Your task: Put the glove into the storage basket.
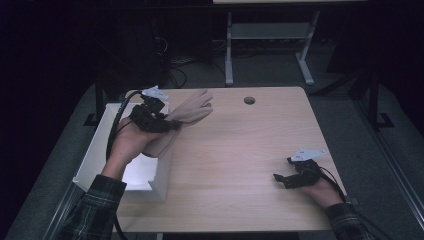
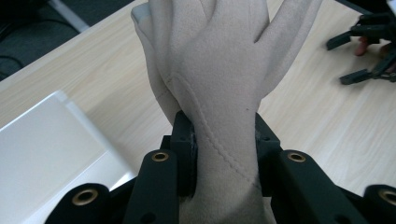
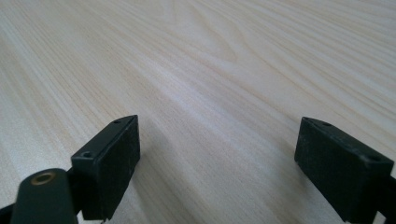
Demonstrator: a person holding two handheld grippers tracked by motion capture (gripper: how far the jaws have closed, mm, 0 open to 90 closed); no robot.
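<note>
A: At the table's left edge, a white box [image 1: 107, 150] sits open. Just above its far corner the left gripper [image 1: 172, 125] holds a beige glove [image 1: 192, 112] clear of the wood, jaws clamped on the cuff end, fingers of the glove pointing out over the table [image 1: 240, 160].

B: How would the glove handle?

A: Soft and light, by the look of it. In the left gripper view the glove [image 2: 219, 70] shows a napped, suede-like cloth with a stitched seam running down the wrist. It bunches where the pads press in, so it will likely flop and fold rather than keep a shape. The narrow wrist, where it is pinched now, seems the soundest hold; a fingertip would probably slip or stretch.

B: And further right?

A: A small round hole [image 1: 249, 100] marks the far side of the tabletop. Near the right edge the right gripper [image 1: 282, 180] rests low, jaws standing well apart with nothing between them; its own view shows bare wood grain [image 3: 210, 70] between the two black pads.

B: What cannot be made out?

A: The inside of the box is largely screened by the left hand and forearm. The glove's cuff runs out of frame below the jaws, its fingertips above. The room beyond the table is too dark to read.
</note>
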